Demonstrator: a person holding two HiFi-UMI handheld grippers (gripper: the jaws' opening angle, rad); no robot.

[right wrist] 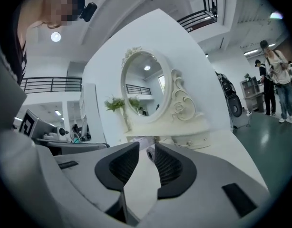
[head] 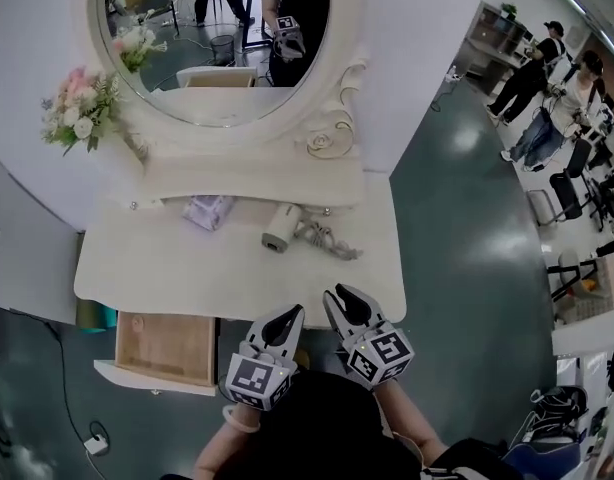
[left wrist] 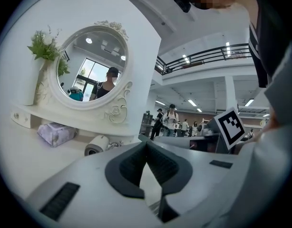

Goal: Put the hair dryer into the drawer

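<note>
The white hair dryer lies on its side near the back of the white dressing table, its cord coiled to its right. It also shows in the left gripper view as the hair dryer, and its nozzle shows far off between the right gripper's tips. A drawer stands pulled out under the table's front left, its wooden inside bare. Both grippers hover at the table's front edge, well short of the dryer. My left gripper has its tips touching and holds nothing. My right gripper shows a narrow gap, with nothing between its fingers.
A lilac pouch lies left of the dryer. A flower bunch and the oval mirror stand at the back. People stand by chairs on the floor to the right. A cable runs across the floor at left.
</note>
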